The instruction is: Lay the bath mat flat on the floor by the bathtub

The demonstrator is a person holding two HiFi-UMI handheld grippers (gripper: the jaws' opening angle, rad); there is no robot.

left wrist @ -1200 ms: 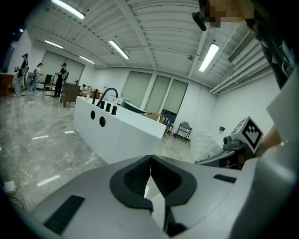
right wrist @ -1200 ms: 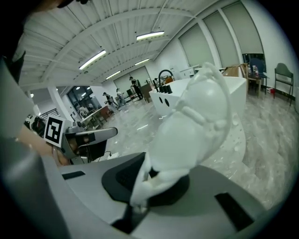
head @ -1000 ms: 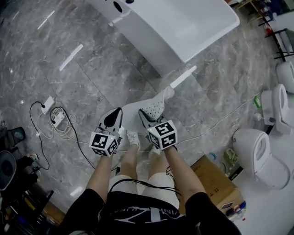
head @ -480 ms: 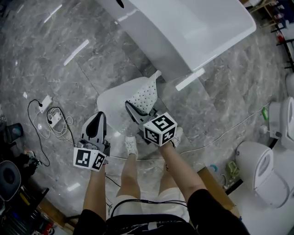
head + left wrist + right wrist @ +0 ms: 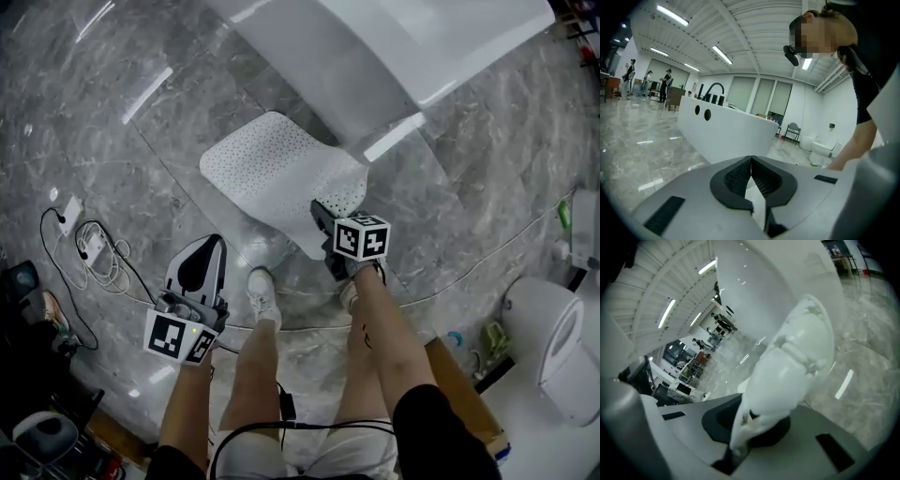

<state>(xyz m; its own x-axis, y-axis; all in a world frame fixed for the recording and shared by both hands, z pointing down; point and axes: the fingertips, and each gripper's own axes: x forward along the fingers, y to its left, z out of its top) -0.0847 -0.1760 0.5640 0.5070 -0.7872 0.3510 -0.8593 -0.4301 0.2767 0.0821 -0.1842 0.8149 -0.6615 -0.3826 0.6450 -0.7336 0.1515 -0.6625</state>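
Head view: the white bathtub [image 5: 319, 66] runs across 12 to 2 o'clock. The bath mat [image 5: 272, 169], white and dotted with small holes, lies mostly spread on the grey floor [image 5: 112, 122] just beside the bathtub. Its corner at 5 o'clock is lifted by the right gripper [image 5: 321, 217]. The left gripper [image 5: 208, 246] hangs at 8 o'clock, apart from the mat.

Left gripper view: the left gripper [image 5: 751, 159] is clenched on nothing, with the bathtub [image 5: 726, 131] ahead.

Right gripper view: the right gripper [image 5: 740, 423] is clamped on the bath mat [image 5: 787, 371], which bulges upward in a fold.
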